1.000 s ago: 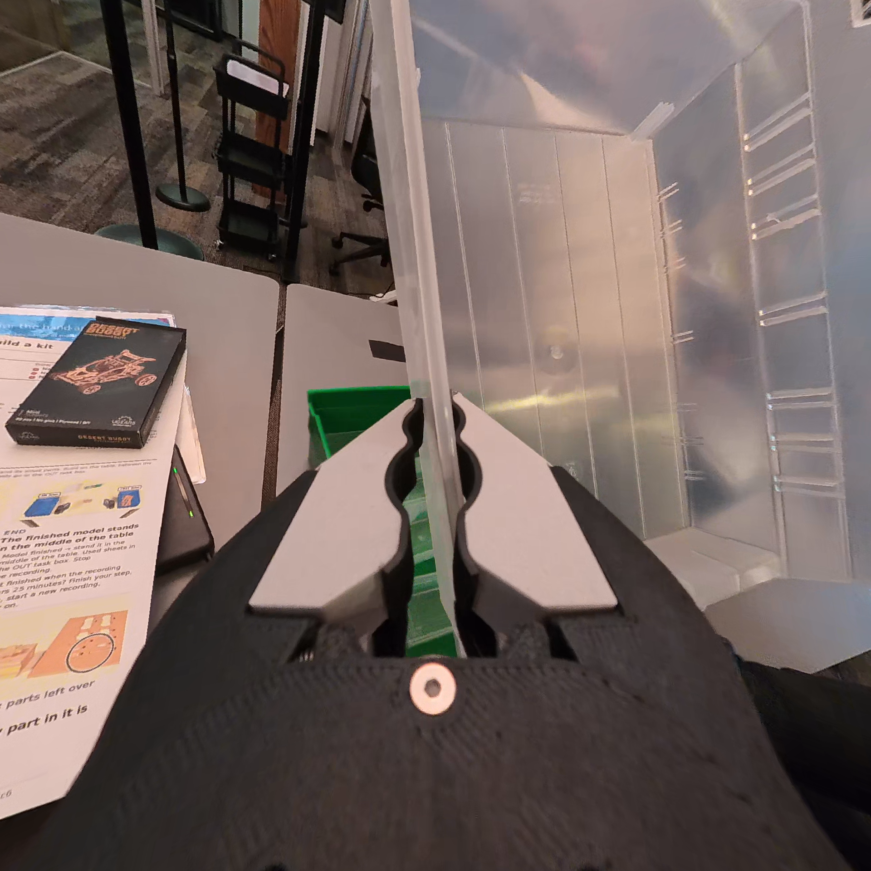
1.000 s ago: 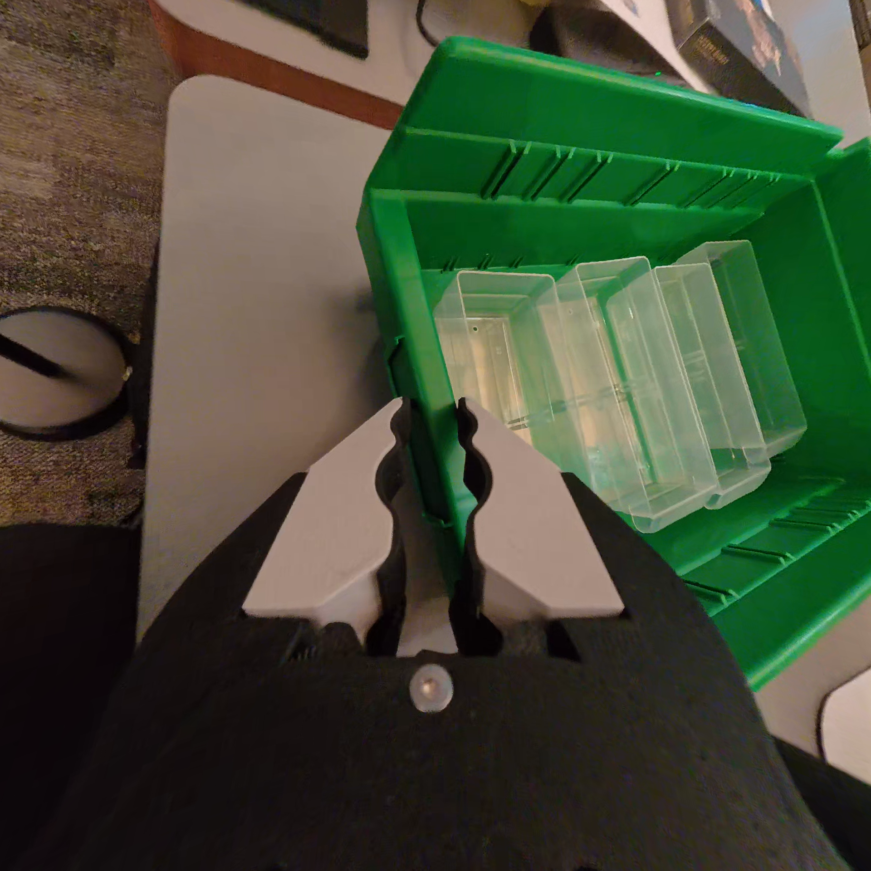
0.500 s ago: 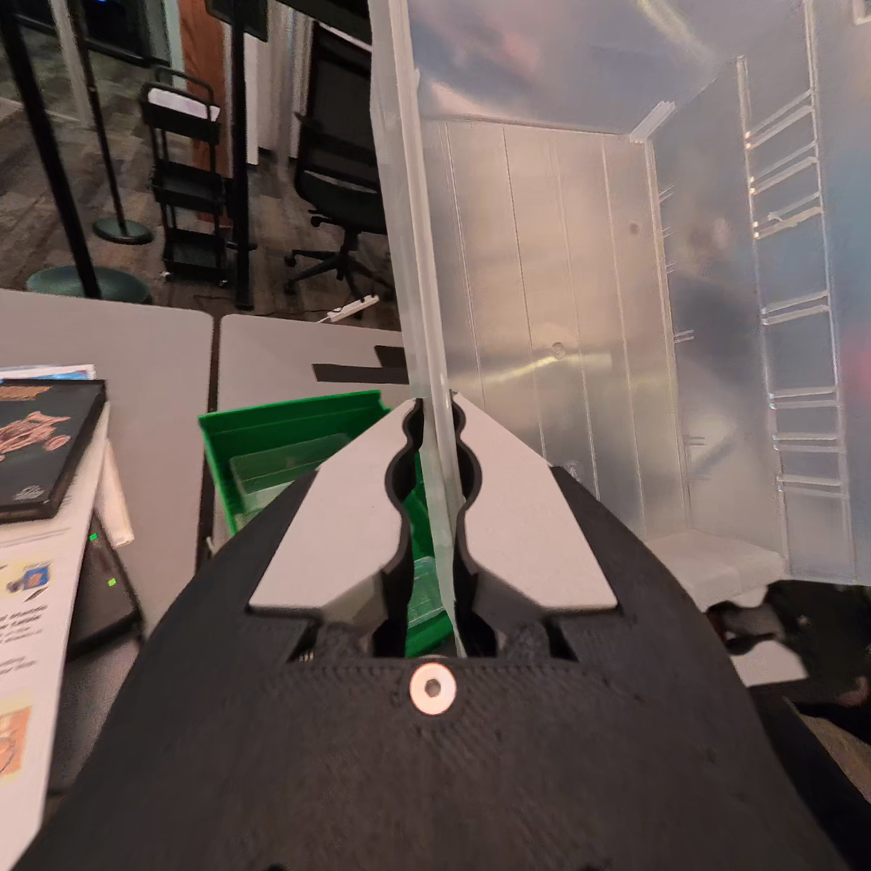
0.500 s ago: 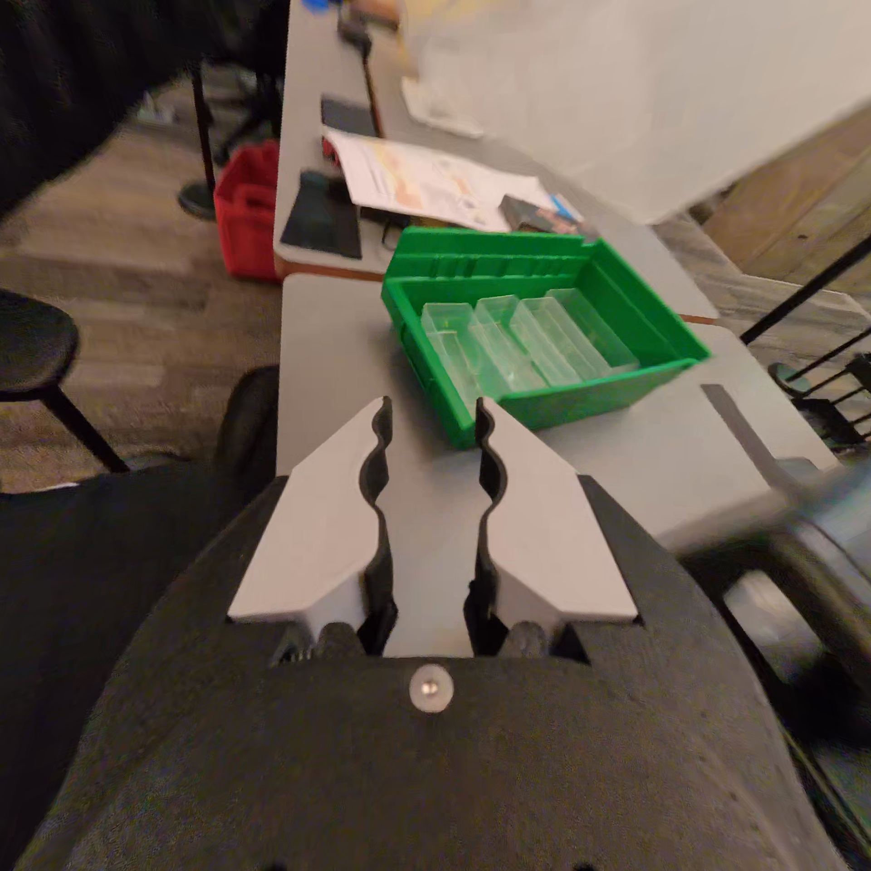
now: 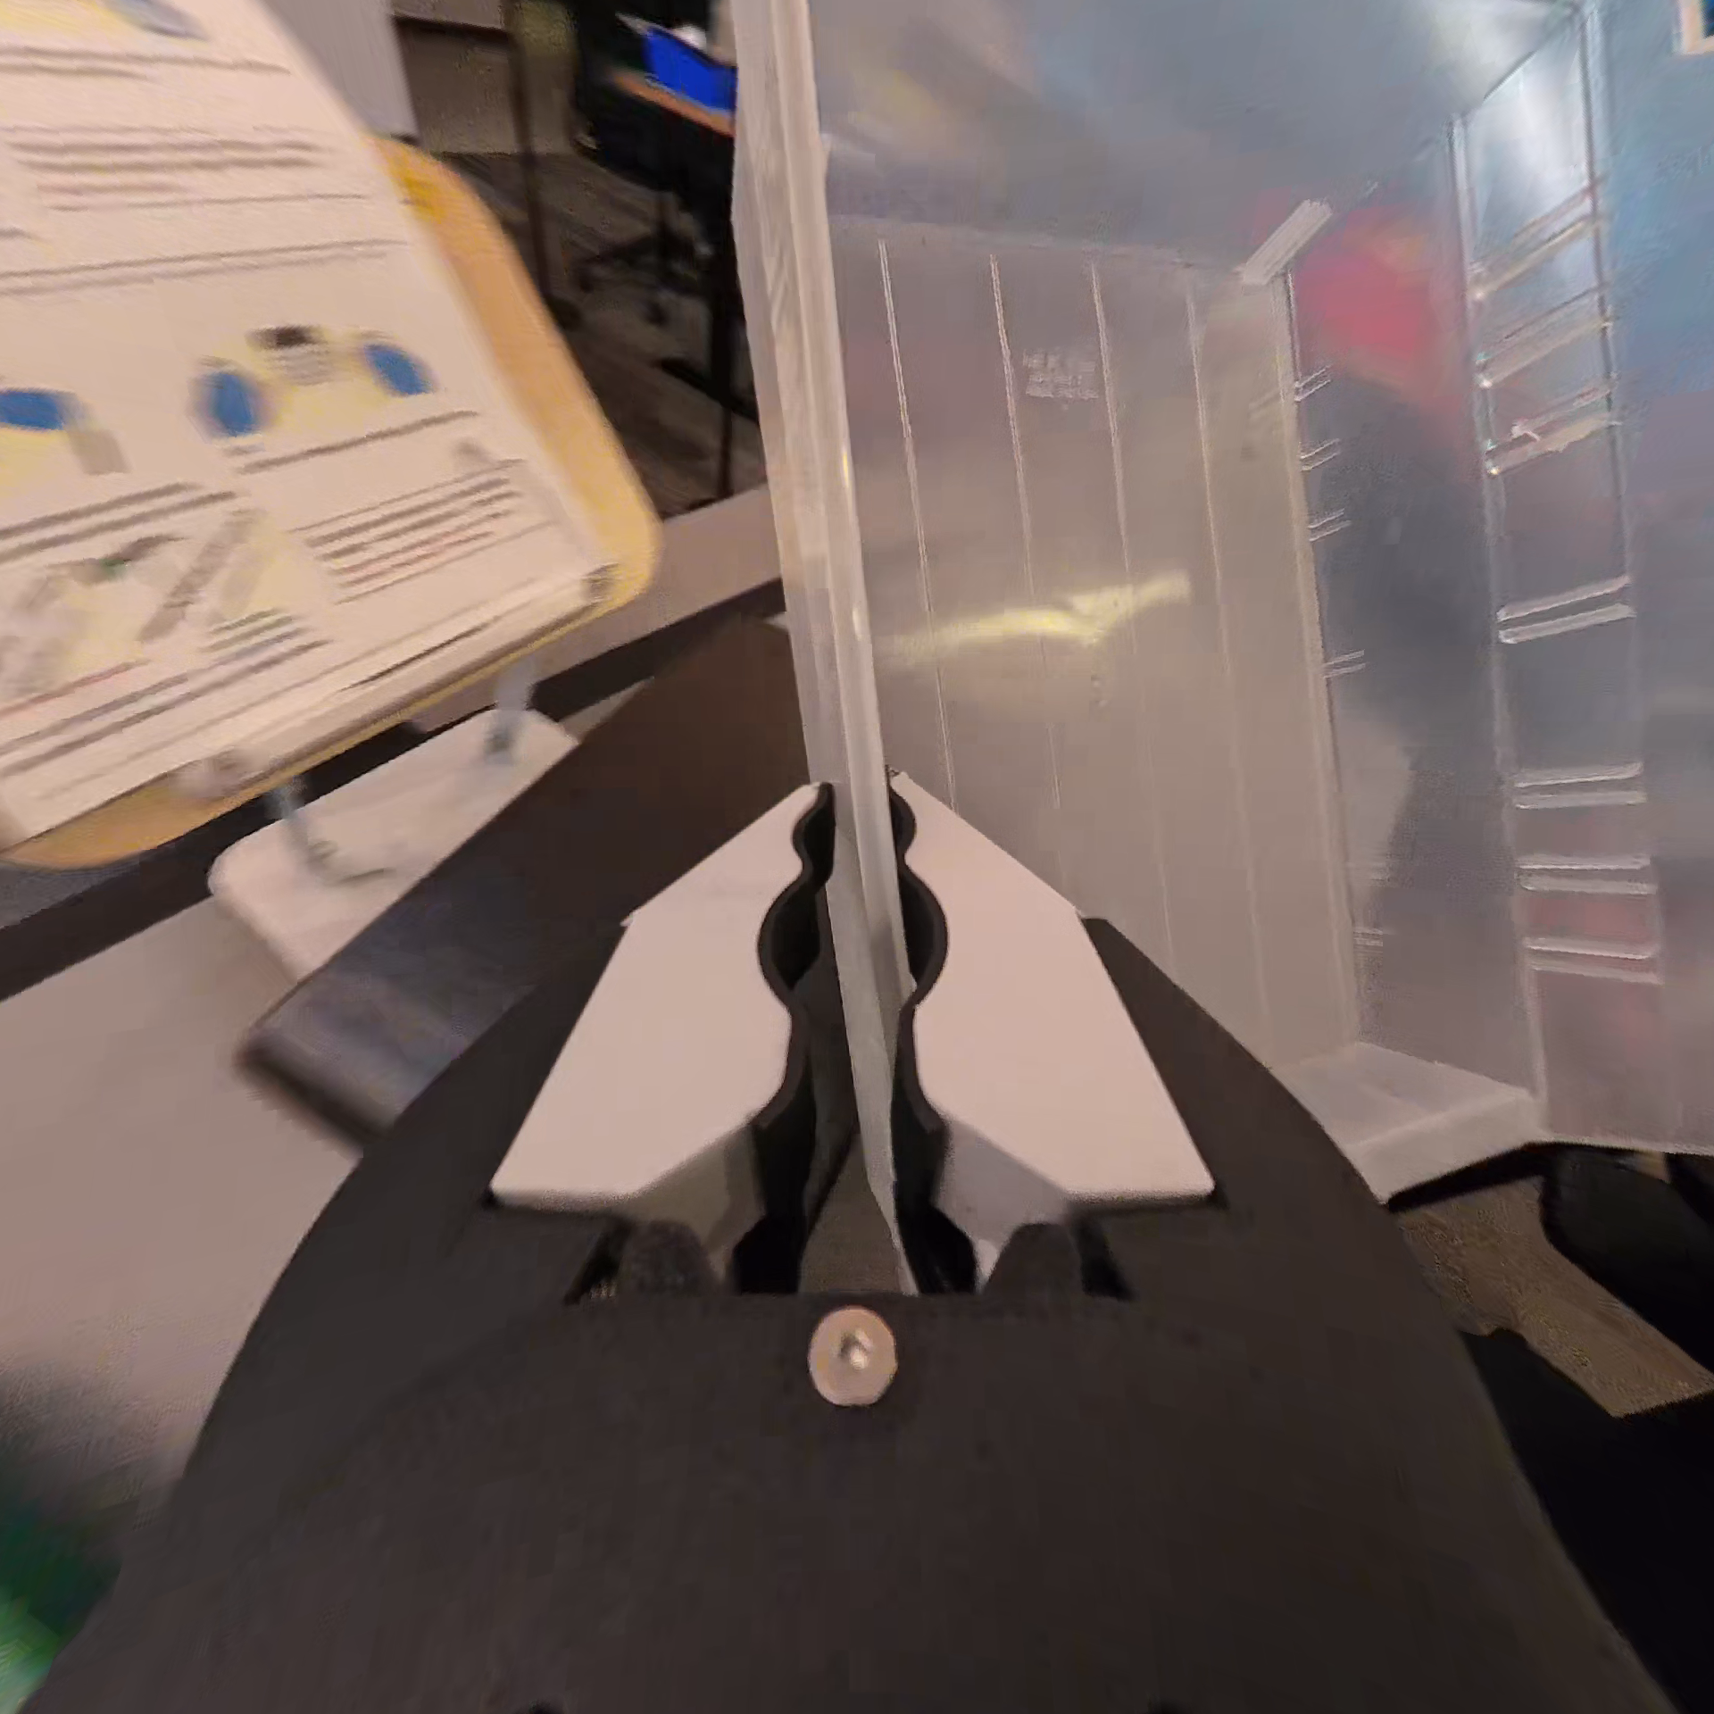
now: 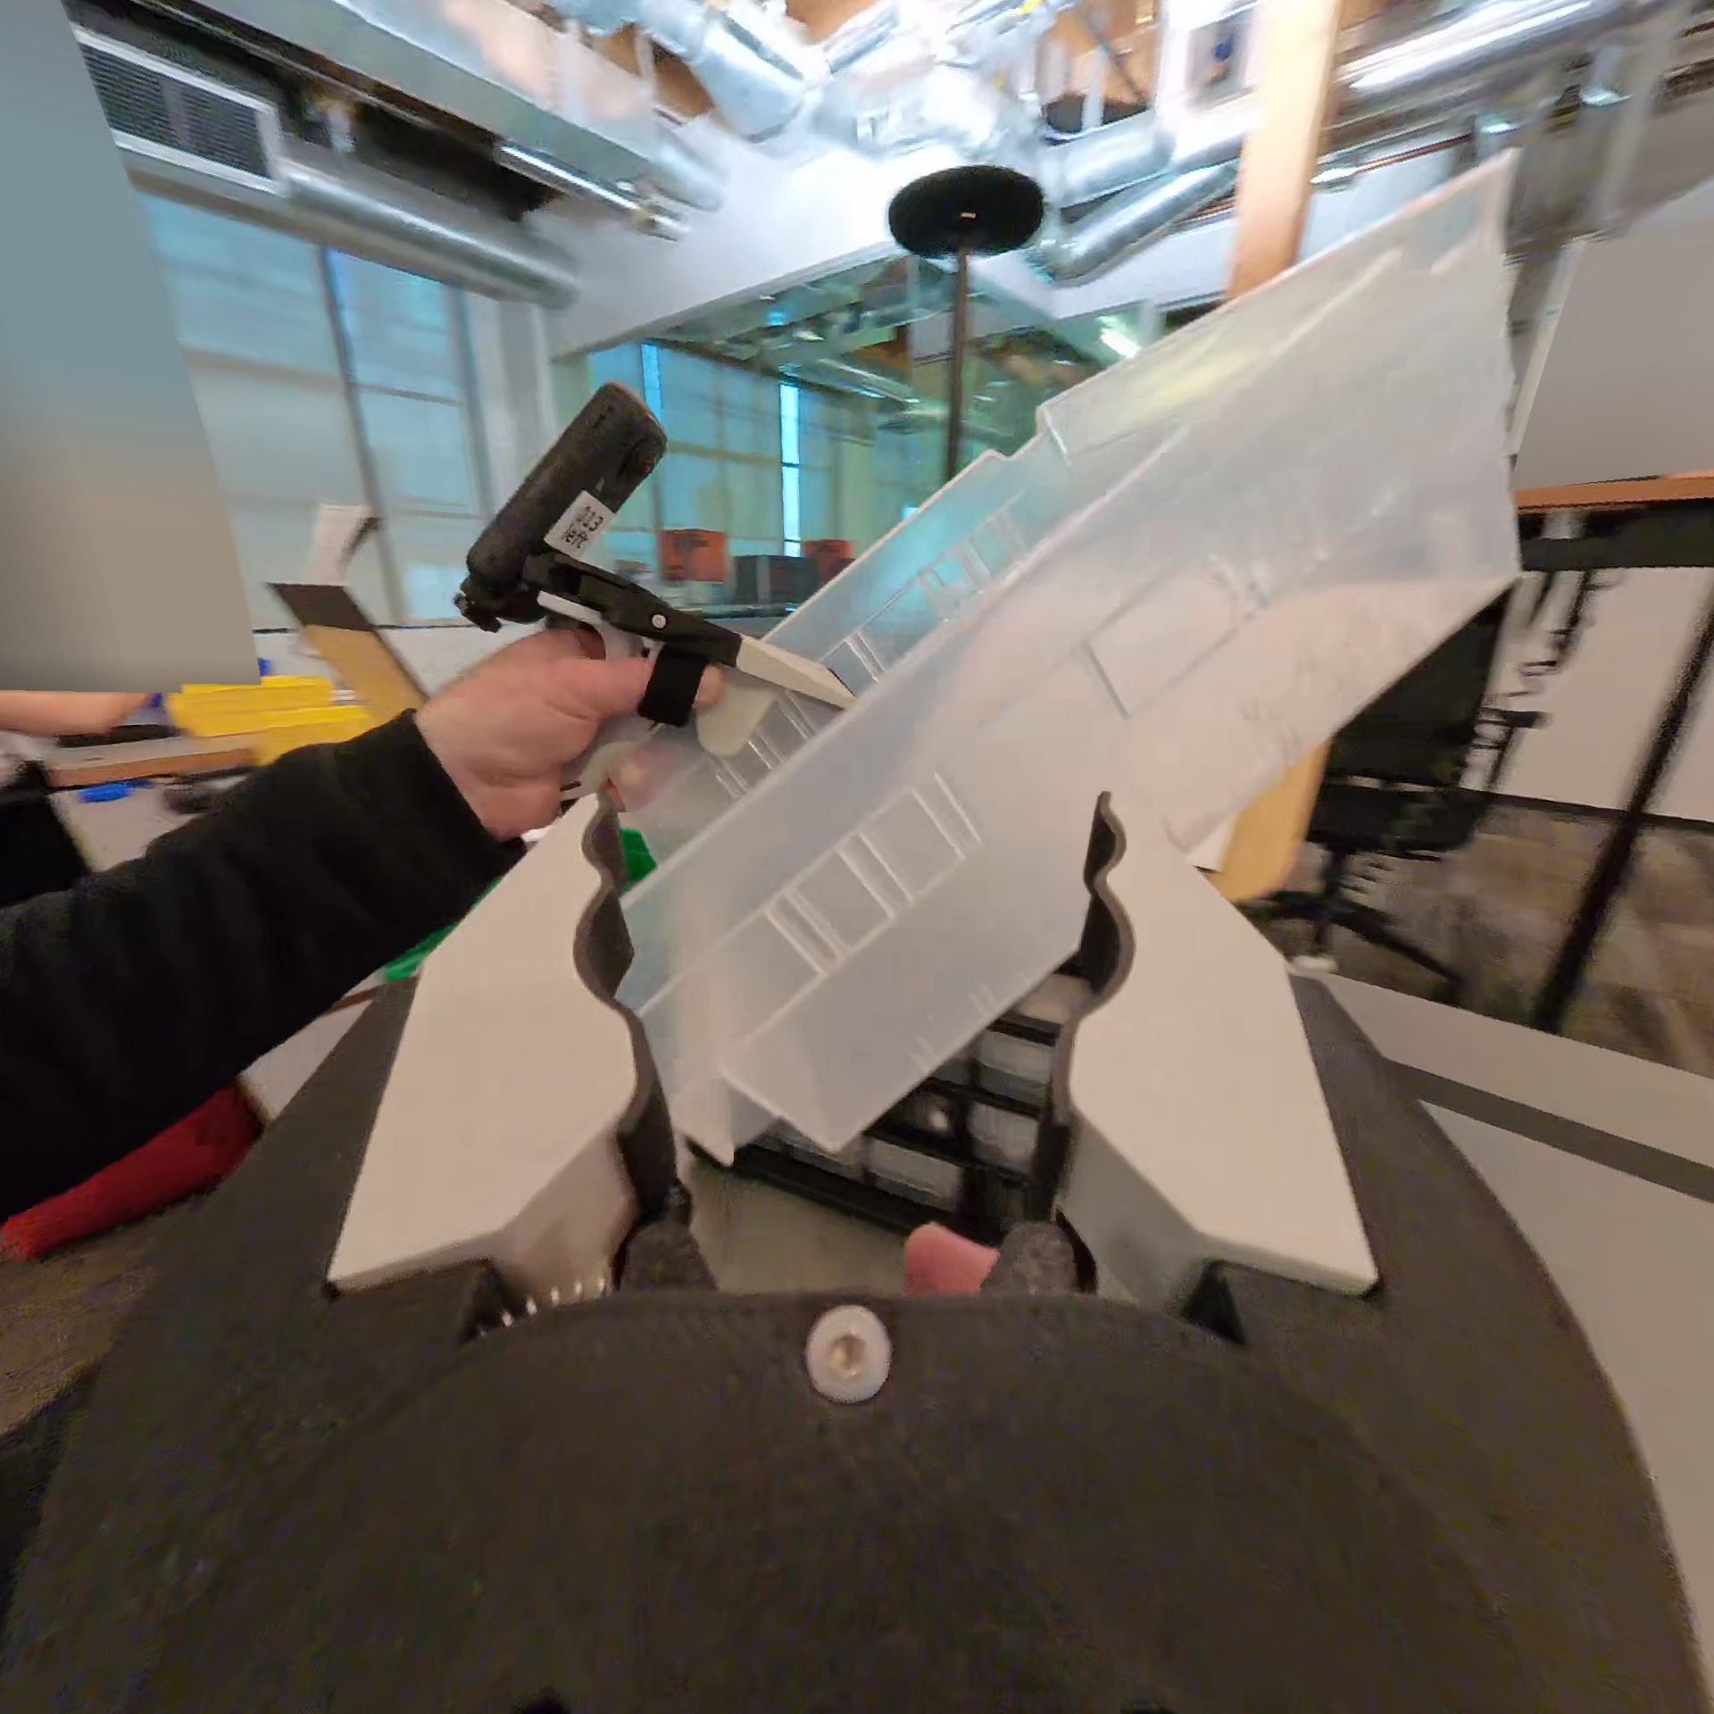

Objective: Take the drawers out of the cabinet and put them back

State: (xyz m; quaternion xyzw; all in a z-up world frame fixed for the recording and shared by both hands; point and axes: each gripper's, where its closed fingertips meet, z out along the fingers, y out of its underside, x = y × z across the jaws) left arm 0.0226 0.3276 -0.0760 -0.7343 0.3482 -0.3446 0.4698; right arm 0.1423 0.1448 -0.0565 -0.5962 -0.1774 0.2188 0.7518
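Observation:
My left gripper [image 5: 858,798] is shut on the side wall of the translucent cabinet shell [image 5: 1113,556], whose drawer slots are empty. In the right wrist view the shell [image 6: 1159,649] hangs tilted in the air, and the left gripper [image 6: 816,682], held by a hand [image 6: 538,723], clamps its edge. My right gripper [image 6: 851,816] is wide open and empty; the shell's lower corner sits between its fingers without contact that I can see. A black frame with pale drawers [image 6: 983,1104] shows below the shell. A bit of the green bin [image 6: 640,849] peeks behind it.
A printed sheet on a small stand [image 5: 232,464] is close on the left, with a dark flat device [image 5: 399,1002] on the grey table [image 5: 111,1113]. Yellow bins [image 6: 269,705], a red object [image 6: 121,1178] and an office chair [image 6: 1391,816] lie farther off.
My right gripper let go of the green bin's wall, opened wide and swung up to face the cabinet shell. My left gripper kept its grip and swung the shell away from the bin.

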